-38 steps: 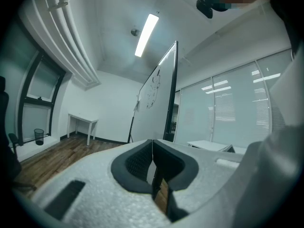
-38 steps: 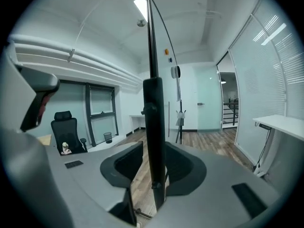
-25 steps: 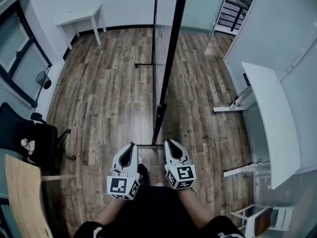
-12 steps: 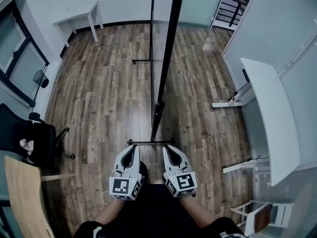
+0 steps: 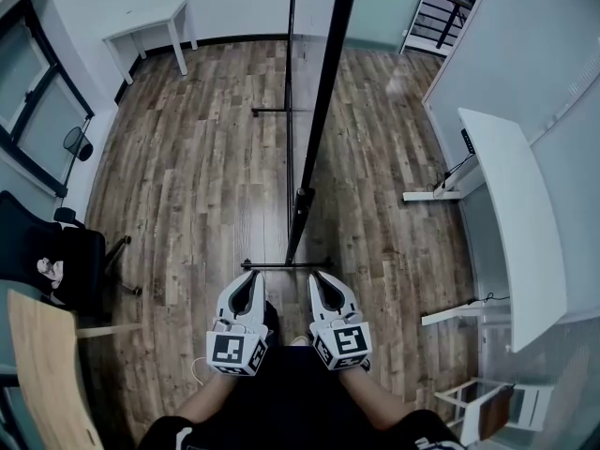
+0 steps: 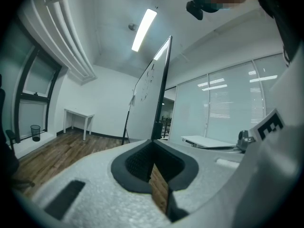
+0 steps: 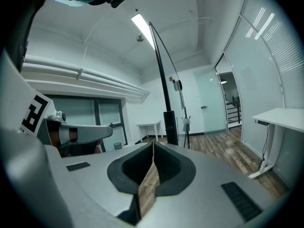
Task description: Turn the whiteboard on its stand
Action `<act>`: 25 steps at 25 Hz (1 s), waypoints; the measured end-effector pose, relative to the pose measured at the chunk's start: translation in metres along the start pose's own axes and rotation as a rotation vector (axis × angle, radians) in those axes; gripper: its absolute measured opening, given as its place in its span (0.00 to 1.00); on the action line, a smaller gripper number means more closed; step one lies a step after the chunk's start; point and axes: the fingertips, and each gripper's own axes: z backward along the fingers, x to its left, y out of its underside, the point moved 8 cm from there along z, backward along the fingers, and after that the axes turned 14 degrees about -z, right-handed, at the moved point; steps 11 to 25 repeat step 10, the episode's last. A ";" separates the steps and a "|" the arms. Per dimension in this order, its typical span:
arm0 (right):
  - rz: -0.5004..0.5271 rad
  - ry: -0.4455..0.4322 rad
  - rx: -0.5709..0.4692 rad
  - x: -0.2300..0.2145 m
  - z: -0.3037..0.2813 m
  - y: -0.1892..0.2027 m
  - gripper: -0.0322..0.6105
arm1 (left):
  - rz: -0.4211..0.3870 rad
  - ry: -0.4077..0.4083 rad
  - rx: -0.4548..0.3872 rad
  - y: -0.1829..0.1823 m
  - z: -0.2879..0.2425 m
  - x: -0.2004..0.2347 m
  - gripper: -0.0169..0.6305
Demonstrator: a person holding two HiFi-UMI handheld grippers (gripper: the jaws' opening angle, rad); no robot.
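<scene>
The whiteboard (image 5: pixel 323 92) stands edge-on in front of me in the head view, its black frame running down to a dark side post (image 5: pixel 302 200). One foot bar of the stand (image 5: pixel 286 263) lies on the floor just ahead of both grippers. My left gripper (image 5: pixel 255 277) and right gripper (image 5: pixel 317 277) are held side by side close to my body. Both are shut with nothing between the jaws, and neither touches the board. The left gripper view shows the board (image 6: pixel 154 87) tall beyond the left gripper (image 6: pixel 153 144). In the right gripper view the post (image 7: pixel 169 122) rises past the right gripper (image 7: pixel 153 145).
A long white desk (image 5: pixel 511 223) runs along the right wall. A small white table (image 5: pixel 150 26) stands at the back left. A black office chair (image 5: pixel 47 251) and a wooden tabletop (image 5: pixel 42 364) are at my left. The stand's far foot bar (image 5: pixel 281 112) lies on wood flooring.
The stand's near foot bar has come fully into view just ahead of the gripper tips. Both grippers sit slightly lower in the head view and stay shut.
</scene>
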 end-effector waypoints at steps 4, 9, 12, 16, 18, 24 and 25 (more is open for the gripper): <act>-0.001 0.010 -0.002 -0.003 0.002 0.000 0.08 | 0.005 -0.001 0.002 0.000 0.001 -0.001 0.05; 0.001 0.019 -0.002 -0.005 0.002 0.001 0.08 | 0.002 0.006 0.003 0.001 -0.001 -0.002 0.05; 0.001 0.020 -0.002 -0.005 0.002 0.002 0.08 | 0.002 0.007 0.003 0.001 -0.001 -0.002 0.05; 0.001 0.020 -0.002 -0.005 0.002 0.002 0.08 | 0.002 0.007 0.003 0.001 -0.001 -0.002 0.05; 0.001 0.020 -0.002 -0.005 0.002 0.002 0.08 | 0.002 0.007 0.003 0.001 -0.001 -0.002 0.05; 0.001 0.020 -0.002 -0.005 0.002 0.002 0.08 | 0.002 0.007 0.003 0.001 -0.001 -0.002 0.05; 0.001 0.020 -0.002 -0.005 0.002 0.002 0.08 | 0.002 0.007 0.003 0.001 -0.001 -0.002 0.05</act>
